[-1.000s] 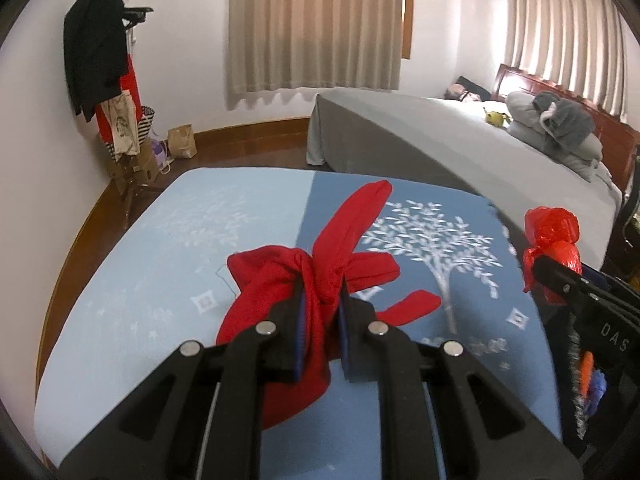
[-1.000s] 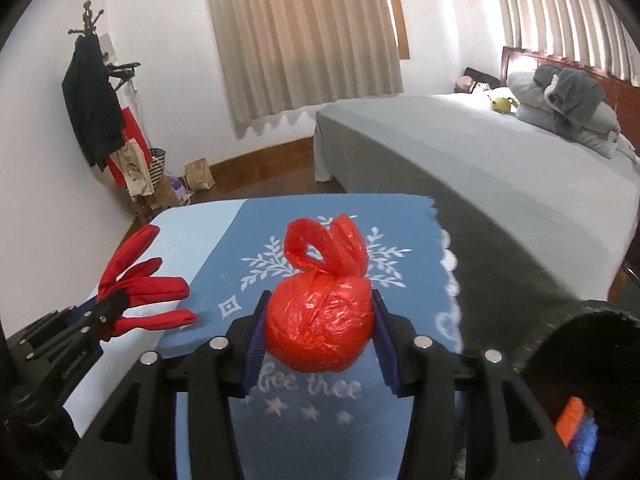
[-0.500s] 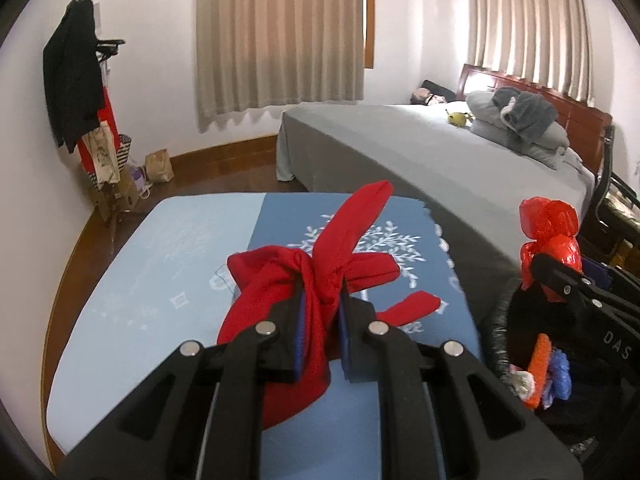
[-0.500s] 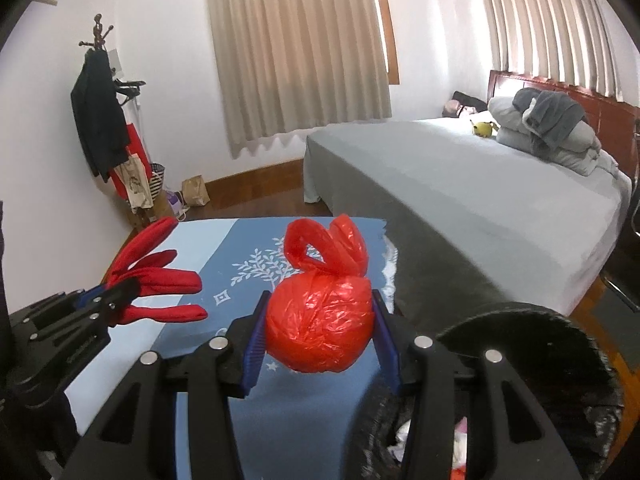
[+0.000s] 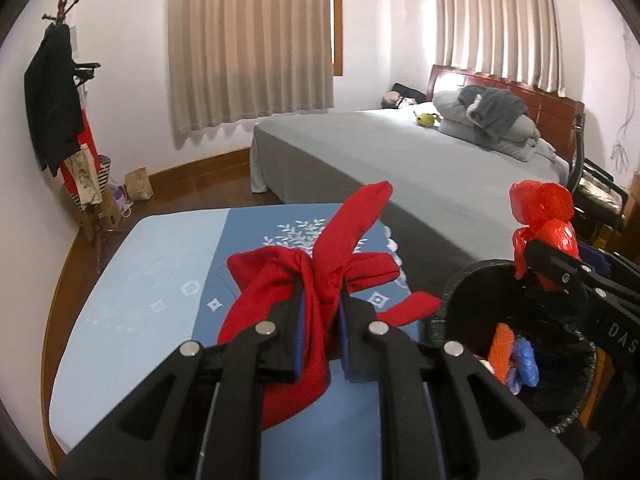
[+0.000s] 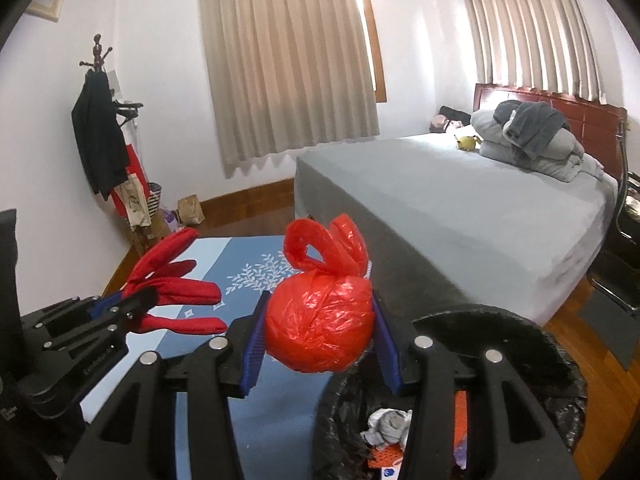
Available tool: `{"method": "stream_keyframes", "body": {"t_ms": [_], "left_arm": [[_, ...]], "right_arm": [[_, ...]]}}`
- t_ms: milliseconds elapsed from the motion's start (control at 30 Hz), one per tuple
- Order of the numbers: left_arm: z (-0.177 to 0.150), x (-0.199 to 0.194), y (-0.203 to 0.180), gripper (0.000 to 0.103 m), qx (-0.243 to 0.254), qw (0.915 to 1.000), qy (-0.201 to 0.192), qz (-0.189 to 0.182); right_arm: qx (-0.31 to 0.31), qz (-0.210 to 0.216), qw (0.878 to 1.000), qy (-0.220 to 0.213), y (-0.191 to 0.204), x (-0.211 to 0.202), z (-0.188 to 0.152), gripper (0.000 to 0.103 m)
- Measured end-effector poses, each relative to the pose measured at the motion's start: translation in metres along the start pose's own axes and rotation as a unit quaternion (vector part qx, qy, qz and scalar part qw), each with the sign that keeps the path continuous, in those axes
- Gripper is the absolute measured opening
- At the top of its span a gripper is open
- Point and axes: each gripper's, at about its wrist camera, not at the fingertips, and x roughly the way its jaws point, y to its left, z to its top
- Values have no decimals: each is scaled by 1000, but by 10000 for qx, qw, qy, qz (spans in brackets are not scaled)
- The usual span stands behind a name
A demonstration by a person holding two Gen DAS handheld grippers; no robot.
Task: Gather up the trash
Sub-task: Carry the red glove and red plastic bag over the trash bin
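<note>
Crumpled red plastic bag, pinched in the right gripper, hangs just over the black-lined bin's near rim; the left gripper, seemingly farther from it, clamps a red fabric glove.

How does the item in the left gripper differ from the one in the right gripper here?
The red glove is soft cloth with long fingers sticking out; the red plastic bag is glossy, crinkled film knotted into a ball. The left gripper has its jaws nearly together on the bunched glove; the right gripper has its jaws wide around the bag. The bag sits beside the black bin's rim; the glove is over the blue cloth. Both are red and held.
</note>
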Motion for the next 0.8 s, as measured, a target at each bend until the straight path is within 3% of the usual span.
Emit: {"method": "stream_keyframes", "body": {"t_ms": [800], "left_arm": [[-16,-31,-95,13,579,9946,-147,-845]], "right_arm": [[276,-781,9963,-217,-66,-75,-22,48]]}}
